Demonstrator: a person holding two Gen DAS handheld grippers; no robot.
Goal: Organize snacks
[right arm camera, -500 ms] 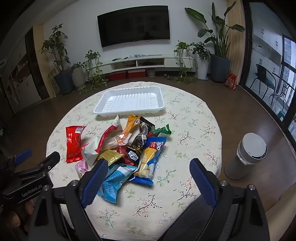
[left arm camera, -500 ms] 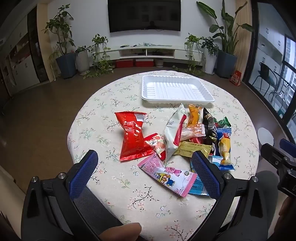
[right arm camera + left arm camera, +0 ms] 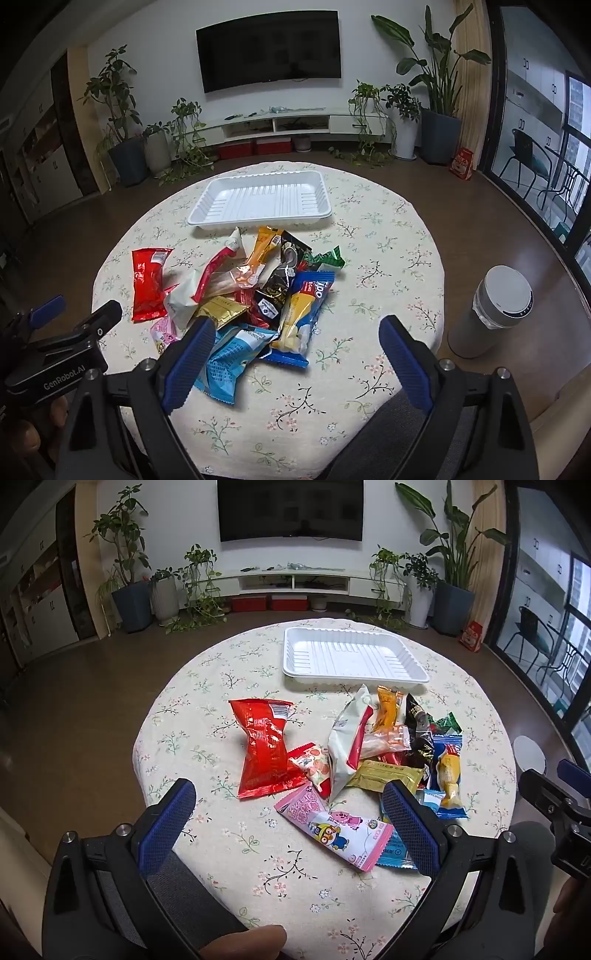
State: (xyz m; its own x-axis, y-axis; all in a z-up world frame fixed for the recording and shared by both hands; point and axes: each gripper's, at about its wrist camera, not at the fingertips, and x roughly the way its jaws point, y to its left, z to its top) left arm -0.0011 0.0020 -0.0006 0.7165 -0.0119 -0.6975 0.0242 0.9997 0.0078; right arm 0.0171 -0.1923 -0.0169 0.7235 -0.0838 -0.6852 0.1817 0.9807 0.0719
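A: Left gripper [image 3: 290,825] — jaws wide apart, nothing between them, hovering over the near edge of the round table [image 3: 207,686]. Blue ribbed pads [image 3: 168,827] on both fingers.

B: Right gripper [image 3: 297,363] the same: jaws spread wide, holding nothing, above the near table edge. From the right wrist view the left gripper's black body sits low at the left.

A: Snacks lie in a loose heap at mid-table on the floral tablecloth [image 3: 388,236]. Red foil packet [image 3: 264,749] lies furthest left, a little apart from the rest, touching only a small red-and-white sachet [image 3: 310,762].

B: Pink cartoon-print packet [image 3: 334,829] lies nearest the left gripper, between its fingers in that view. A light blue packet [image 3: 231,356] pokes out from under it, and sits just beyond the right gripper's left finger.

A: White-and-red pouch [image 3: 345,746] stands tilted up in the heap. Gold packet [image 3: 384,775] lies beside it, an orange packet [image 3: 386,709] and a black one [image 3: 277,291] behind.

B: Blue wafer packet with a yellow picture [image 3: 304,314] on the heap's right side; green wrapper [image 3: 327,258] at its far corner.

A: White plastic tray [image 3: 258,218] sits on the far side of the table, just beyond the heap, nothing in it.

B: Off the table: grey cylindrical bin with white lid [image 3: 495,314] on the floor at right. Wall TV [image 3: 267,50], low white console, potted plants behind
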